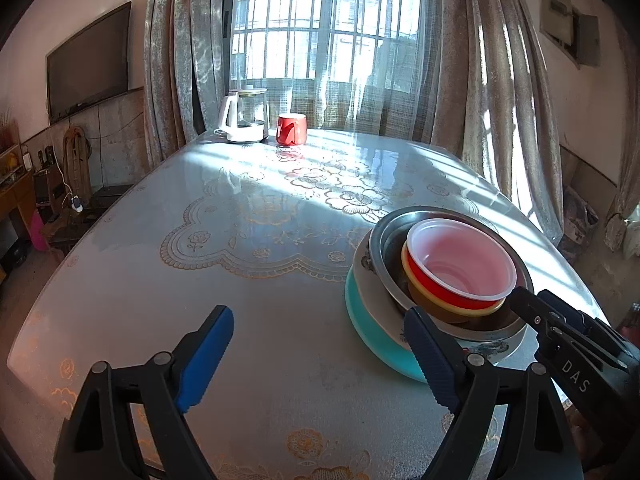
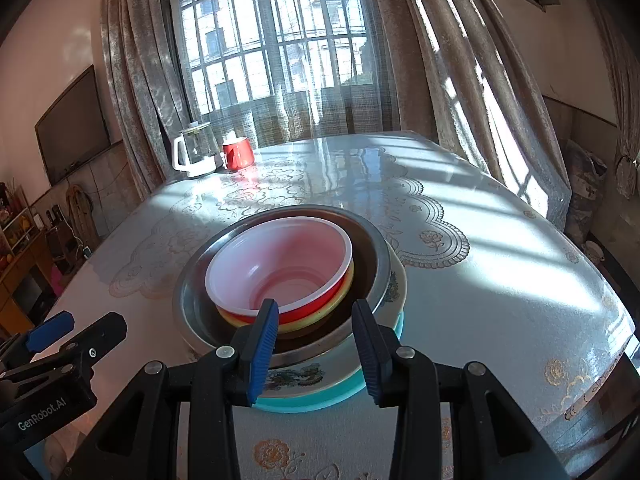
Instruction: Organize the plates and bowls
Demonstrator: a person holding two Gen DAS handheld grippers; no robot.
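A stack of dishes stands on the table. At the bottom is a teal plate (image 1: 374, 340) (image 2: 312, 400), then a white patterned plate (image 1: 372, 292) (image 2: 304, 374), a steel bowl (image 1: 384, 236) (image 2: 188, 300), a yellow bowl (image 1: 452, 310) (image 2: 320, 314) and on top a red plastic bowl with a white inside (image 1: 460, 264) (image 2: 280, 264). My left gripper (image 1: 320, 354) is open and empty, just left of the stack. My right gripper (image 2: 316, 344) is open, its fingers over the near rim of the stack, holding nothing. It also shows in the left wrist view (image 1: 560, 328).
A white-and-glass kettle (image 1: 244, 118) (image 2: 196, 156) and a red mug (image 1: 292, 130) (image 2: 238, 154) stand at the table's far edge by the curtained window. The glossy flowered tablecloth (image 1: 240, 260) covers the table. A TV (image 1: 88, 68) hangs on the left wall.
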